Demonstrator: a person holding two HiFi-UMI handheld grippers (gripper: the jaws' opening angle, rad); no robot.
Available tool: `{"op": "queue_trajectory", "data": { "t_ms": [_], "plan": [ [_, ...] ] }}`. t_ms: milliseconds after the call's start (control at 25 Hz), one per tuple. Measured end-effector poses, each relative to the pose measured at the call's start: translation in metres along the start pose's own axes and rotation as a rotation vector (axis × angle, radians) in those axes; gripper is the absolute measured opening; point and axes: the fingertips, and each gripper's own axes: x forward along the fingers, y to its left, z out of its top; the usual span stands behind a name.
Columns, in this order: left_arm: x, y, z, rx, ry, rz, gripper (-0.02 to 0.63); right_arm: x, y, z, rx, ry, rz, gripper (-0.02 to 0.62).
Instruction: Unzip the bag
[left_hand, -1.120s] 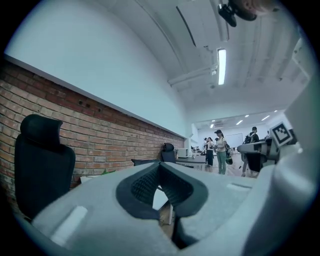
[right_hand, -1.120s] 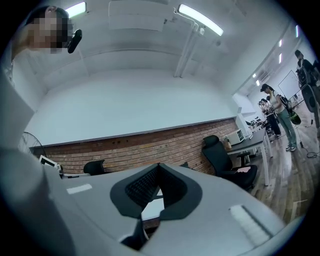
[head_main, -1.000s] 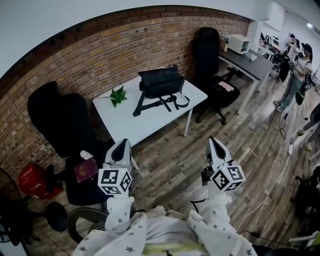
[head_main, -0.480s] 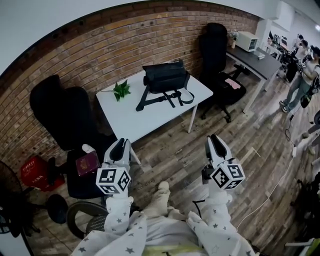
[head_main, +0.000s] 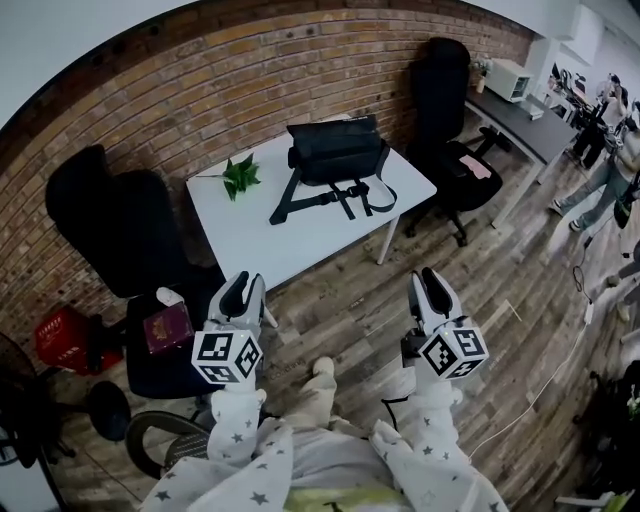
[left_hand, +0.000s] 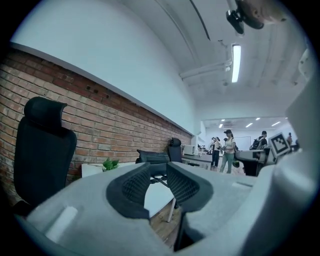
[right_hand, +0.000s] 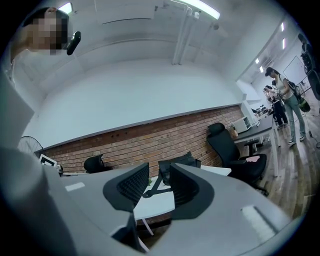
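Note:
A black bag (head_main: 338, 150) lies on the white table (head_main: 260, 235) by the brick wall, its straps (head_main: 330, 198) spread toward me. Both grippers hang over the wooden floor, well short of the table. My left gripper (head_main: 240, 293) points at the table's near left corner, and its jaws are opening with nothing between them. My right gripper (head_main: 432, 290) is off the table's near right side, jaws also opening and empty. The left gripper view has the bag (left_hand: 152, 156) far beyond the gripper (left_hand: 159, 180). The right gripper view frames the bag (right_hand: 180, 165) past the gripper (right_hand: 159, 182).
A small green plant (head_main: 240, 175) sits on the table left of the bag. Black office chairs stand at left (head_main: 110, 220) and right (head_main: 450, 110). A stool with a red book (head_main: 168, 328) is by my left gripper. People (head_main: 610, 150) stand far right by a desk (head_main: 530, 120).
Both grippers' jaws have parted from shut. The table and bag sit slightly nearer and more central in the head view; a foot has stepped forward.

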Motion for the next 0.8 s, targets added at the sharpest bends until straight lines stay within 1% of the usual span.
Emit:
{"op": "queue_trajectory", "data": {
  "t_ms": [200,440,800],
  "plan": [
    [0.05,0.015,-0.003,-0.009,0.022,-0.003,0.117,0.049,-0.022,-0.005,0.007,0.018,0.007,0.135],
    [0.109,0.03,-0.001,-0.024,0.037,-0.024,0.14,0.105,-0.042,-0.002,0.019,0.018,0.018,0.147],
    [0.186,0.042,0.003,-0.034,0.056,-0.09,0.178,0.159,-0.065,-0.001,0.013,0.021,0.0,0.158]
  ]
}}
